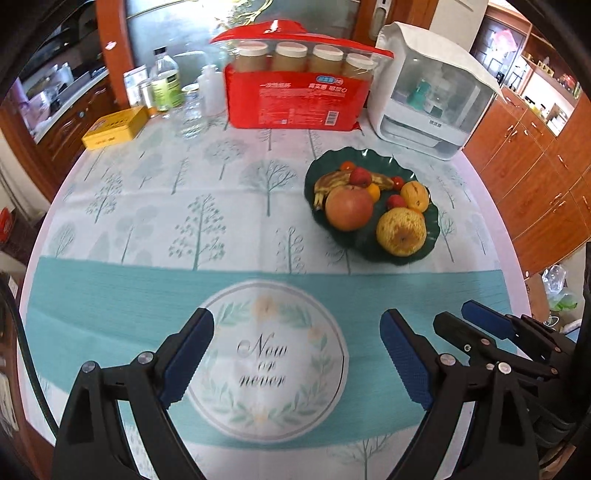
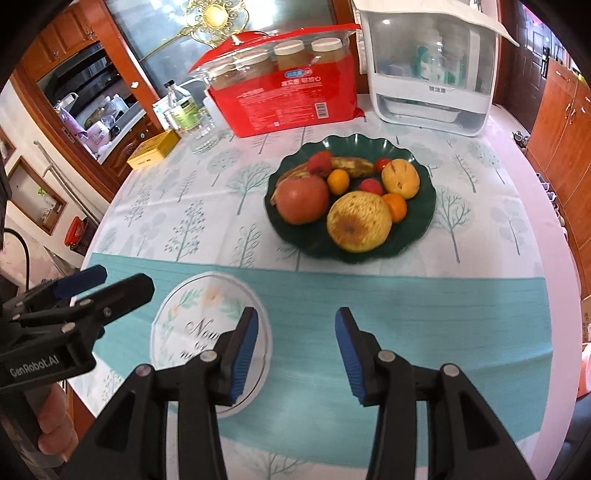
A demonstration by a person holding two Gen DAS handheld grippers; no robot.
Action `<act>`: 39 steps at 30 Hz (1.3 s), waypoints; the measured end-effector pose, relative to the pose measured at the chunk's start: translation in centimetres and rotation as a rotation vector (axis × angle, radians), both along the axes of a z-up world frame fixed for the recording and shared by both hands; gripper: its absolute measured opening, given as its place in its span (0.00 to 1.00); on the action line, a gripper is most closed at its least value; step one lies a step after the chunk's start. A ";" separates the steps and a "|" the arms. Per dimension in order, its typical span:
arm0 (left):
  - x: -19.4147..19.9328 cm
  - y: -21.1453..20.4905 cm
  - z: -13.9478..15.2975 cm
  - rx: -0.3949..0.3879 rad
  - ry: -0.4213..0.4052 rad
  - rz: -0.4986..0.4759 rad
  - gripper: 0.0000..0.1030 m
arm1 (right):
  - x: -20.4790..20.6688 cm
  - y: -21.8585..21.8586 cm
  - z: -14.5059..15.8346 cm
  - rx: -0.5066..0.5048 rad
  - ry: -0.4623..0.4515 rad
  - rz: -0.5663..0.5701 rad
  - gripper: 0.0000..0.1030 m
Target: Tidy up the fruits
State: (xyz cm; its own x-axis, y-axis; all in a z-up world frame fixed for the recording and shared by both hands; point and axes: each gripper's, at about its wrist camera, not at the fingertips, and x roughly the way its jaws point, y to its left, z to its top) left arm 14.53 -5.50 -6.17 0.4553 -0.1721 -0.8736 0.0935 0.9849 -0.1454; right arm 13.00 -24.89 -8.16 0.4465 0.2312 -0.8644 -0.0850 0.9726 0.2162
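Reddish-brown wooden cabinets (image 1: 535, 177) line the right side. A glass-fronted cupboard (image 2: 85, 96) stands at left. A frosted glass panel with gilt ornament (image 2: 214, 22) rises behind the tree-patterned tablecloth (image 1: 166, 206). Even daylight fills the room.

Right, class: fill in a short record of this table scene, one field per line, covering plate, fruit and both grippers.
plate: dark green plate, on the tree-print tablecloth
fruit: all on the plate, including a banana and a large yellow fruit
left gripper: open, empty, above the cloth
right gripper: open, empty, short of the plate
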 end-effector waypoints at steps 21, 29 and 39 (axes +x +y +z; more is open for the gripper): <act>-8.7 1.7 2.5 0.135 -0.062 0.019 0.90 | -8.2 3.3 4.0 -0.062 -0.062 -0.088 0.57; -9.8 3.2 2.5 0.149 -0.056 0.017 0.90 | -10.3 5.4 4.3 -0.070 -0.068 -0.105 0.57; -10.2 3.9 2.6 0.142 -0.065 0.015 0.90 | -11.0 6.5 4.8 -0.089 -0.082 -0.120 0.57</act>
State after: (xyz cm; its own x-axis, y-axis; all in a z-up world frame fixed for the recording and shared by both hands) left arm 4.33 -1.60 -3.53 0.5132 -0.0419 -0.8572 0.0837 0.9965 0.0015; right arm 2.01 -18.38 -3.37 0.5364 0.0961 -0.8385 0.0188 0.9919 0.1257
